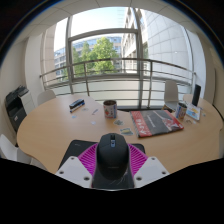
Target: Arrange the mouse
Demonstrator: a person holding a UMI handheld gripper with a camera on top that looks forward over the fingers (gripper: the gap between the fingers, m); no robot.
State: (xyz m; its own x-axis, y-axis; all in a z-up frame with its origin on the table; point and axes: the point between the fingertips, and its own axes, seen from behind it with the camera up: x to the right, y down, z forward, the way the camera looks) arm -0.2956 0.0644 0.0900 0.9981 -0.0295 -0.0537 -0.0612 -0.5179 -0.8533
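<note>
A black computer mouse (111, 158) sits between my two fingers, its nose pointing away from me over a round light wooden table (60, 125). My gripper (111, 150) is shut on the mouse, with the pink pads (88, 157) pressing on its left and right sides. A dark flat mat (72, 148) shows just behind the fingers, under the mouse; I cannot tell whether the mouse rests on it or hangs a little above it.
A dark mug (110, 108) stands beyond the mouse at mid-table. A red magazine (155, 122) lies to the right, with small bottles and boxes (185, 110) past it. A dark small device (77, 103) lies far left. Large windows stand behind.
</note>
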